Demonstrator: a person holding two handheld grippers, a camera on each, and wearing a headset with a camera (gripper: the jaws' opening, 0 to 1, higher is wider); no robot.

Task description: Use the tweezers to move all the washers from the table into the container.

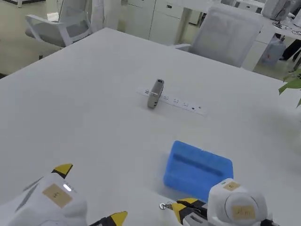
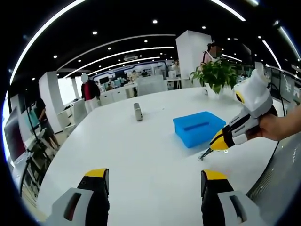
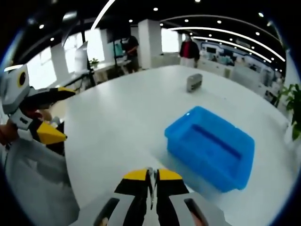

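The right claw (image 3: 150, 176) is clamped on the tweezers (image 3: 150, 190), whose thin blades run out between its yellow tips at the bottom centre of the right gripper view. In the head view, a small ring that looks like a washer (image 1: 162, 205) sits at the tweezers' point, at the bottom edge and just left of the blue container (image 1: 186, 181). I cannot tell whether the washer is pinched or lies on the bench (image 1: 94, 103). The left claw (image 2: 155, 176) hangs open and empty at the lower left.

This looks like the pick-up or early carry of a washer. The next move calls for a firm pinch, then a short lift to the right over the container's near wall, releasing only once the point is past the rim.
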